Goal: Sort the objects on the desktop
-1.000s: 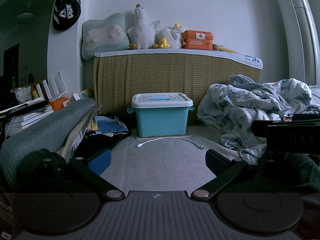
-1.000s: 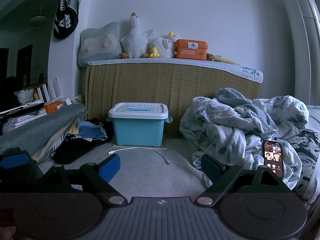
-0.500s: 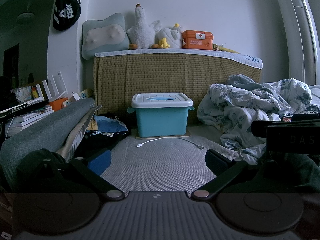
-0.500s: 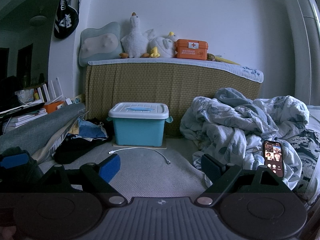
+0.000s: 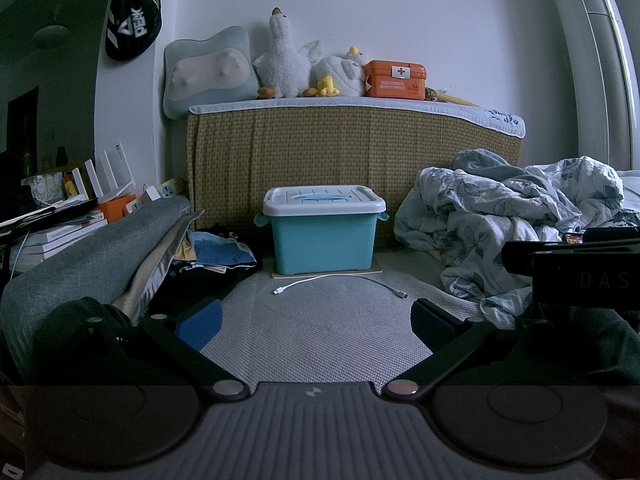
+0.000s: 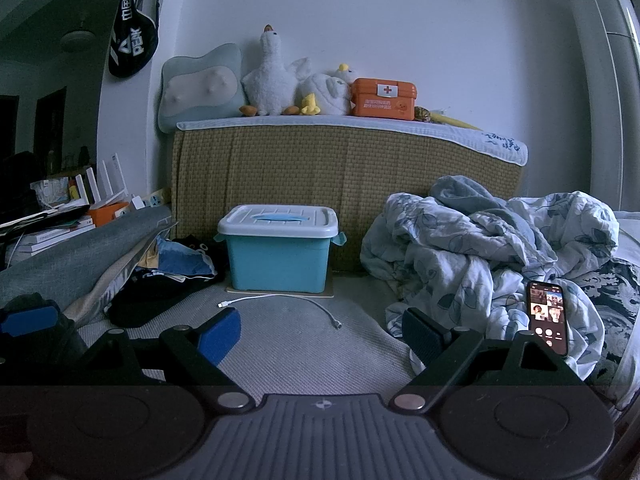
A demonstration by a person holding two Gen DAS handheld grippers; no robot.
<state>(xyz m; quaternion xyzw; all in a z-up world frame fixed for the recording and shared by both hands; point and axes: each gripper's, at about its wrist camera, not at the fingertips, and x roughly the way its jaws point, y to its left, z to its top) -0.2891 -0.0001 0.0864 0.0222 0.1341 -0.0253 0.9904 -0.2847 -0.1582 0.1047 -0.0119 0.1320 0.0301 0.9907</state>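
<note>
A teal storage box with a white lid [image 5: 323, 232] stands on a thin board on the grey mat against the woven headboard; it also shows in the right wrist view [image 6: 279, 250]. A white charging cable [image 5: 340, 280] lies curved on the mat in front of the box, also in the right wrist view [image 6: 280, 302]. My left gripper [image 5: 316, 320] is open and empty, low over the mat, short of the cable. My right gripper [image 6: 320, 330] is open and empty, just short of the cable's right end. A lit phone [image 6: 547, 322] leans on the blanket at the right.
A crumpled floral blanket [image 6: 492, 252] fills the right. Folded clothes [image 5: 212, 254] and a grey cushion [image 5: 92, 256] lie on the left, with books and a white router [image 5: 108, 176] behind. Plush toys [image 5: 288, 68] and an orange first-aid box [image 5: 395, 79] sit on the headboard.
</note>
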